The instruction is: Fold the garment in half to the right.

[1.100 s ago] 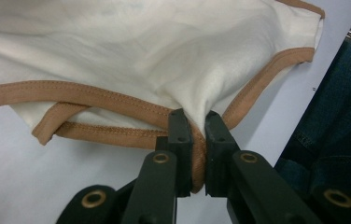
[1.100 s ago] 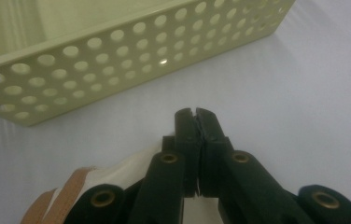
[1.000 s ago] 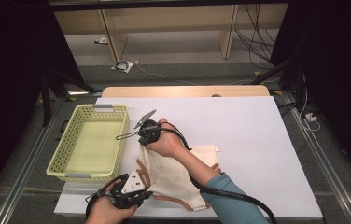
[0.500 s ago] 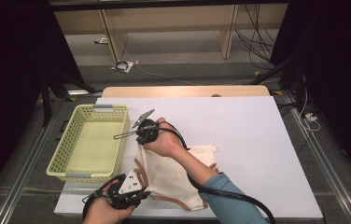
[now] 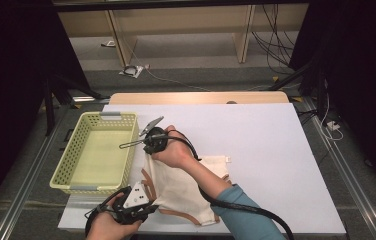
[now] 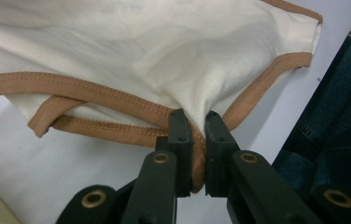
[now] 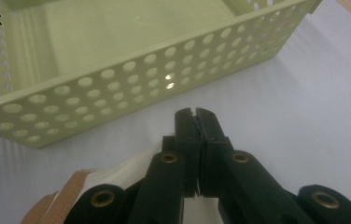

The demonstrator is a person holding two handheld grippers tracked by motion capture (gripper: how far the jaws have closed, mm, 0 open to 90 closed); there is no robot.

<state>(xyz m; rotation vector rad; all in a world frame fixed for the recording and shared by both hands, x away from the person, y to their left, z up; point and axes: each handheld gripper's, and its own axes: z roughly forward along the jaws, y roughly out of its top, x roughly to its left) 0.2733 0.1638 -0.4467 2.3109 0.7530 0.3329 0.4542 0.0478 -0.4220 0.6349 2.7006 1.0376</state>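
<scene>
The wide white table top [image 5: 276,150] carries everything, and across the last second the high view shows almost no change on it. For the work this means a pause, not progress.

The pale green perforated plastic basket [image 5: 83,188] stands at the left part of the table, and it is empty inside. Nothing has gone into it.

The cream fabric garment with brown binding along its edges [image 5: 181,185] lies just beside the basket, on the near side of the table, partly under the right forearm. It keeps the same place and nearly the same shape as before.

The left gripper [image 5: 148,207] stays at the near edge of the table. In the left gripper view its jaws [image 6: 198,123] are pressed together on a fold of the brown binding, and the fabric [image 6: 164,42] rises from them in a pulled crease, so this corner is firmly held.

The right gripper [image 5: 143,147] stays at the far corner of the garment, close to the basket wall [image 7: 117,88]. Its jaws [image 7: 195,114] stand fully together. The garment shows below them, but it is not possible to tell if a layer is pinched.

Probably the person is holding the garment at two points before lifting it toward the basket; this move is not yet begun.
</scene>
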